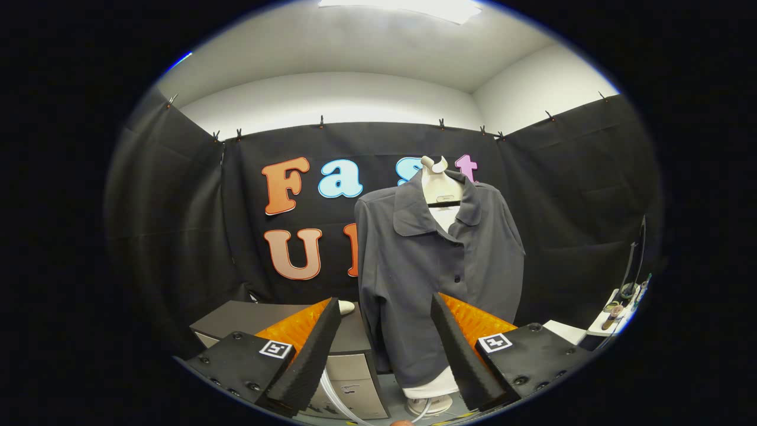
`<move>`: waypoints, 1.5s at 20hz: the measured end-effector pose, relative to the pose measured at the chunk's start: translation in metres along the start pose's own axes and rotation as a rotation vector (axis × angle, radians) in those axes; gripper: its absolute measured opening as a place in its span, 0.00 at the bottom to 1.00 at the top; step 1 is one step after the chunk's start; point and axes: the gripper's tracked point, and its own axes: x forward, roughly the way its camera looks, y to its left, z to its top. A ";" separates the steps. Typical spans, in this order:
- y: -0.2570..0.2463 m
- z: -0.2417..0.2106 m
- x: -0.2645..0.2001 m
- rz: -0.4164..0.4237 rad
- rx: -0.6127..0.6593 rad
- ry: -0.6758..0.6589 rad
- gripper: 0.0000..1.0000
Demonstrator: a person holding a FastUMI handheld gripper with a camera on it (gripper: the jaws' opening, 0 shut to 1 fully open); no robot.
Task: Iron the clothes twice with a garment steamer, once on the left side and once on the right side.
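A dark grey collared jacket (437, 272) hangs buttoned on a white mannequin torso (440, 189) that stands on a round base (430, 403) in front of the black cloth wall. My gripper (384, 307) is open, its two fingers spread wide with nothing between them. The jacket's lower front lies beyond the fingers, nearer the right one (458, 349). A small white object (346, 306) lies on the grey cabinet just past the left finger (310, 349); I cannot tell what it is. A pale hose (337, 396) runs along the floor below.
A low grey cabinet (349, 367) with drawers stands left of the mannequin. At the far right a white table (615, 316) carries small items and a thin dark upright stand (636, 260). Black cloth walls close in the booth on three sides.
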 end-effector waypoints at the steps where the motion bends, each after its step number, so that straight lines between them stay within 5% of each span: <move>1: 0.001 0.000 0.001 0.002 -0.002 0.000 0.98; 9: 0.018 0.003 0.009 0.026 -0.023 0.006 0.98; 18: 0.085 0.009 0.038 0.153 -0.043 0.027 0.98; 25: 0.151 -0.029 0.088 0.218 -0.105 0.151 0.98; 30: 0.181 -0.073 0.141 0.191 -0.128 0.254 0.98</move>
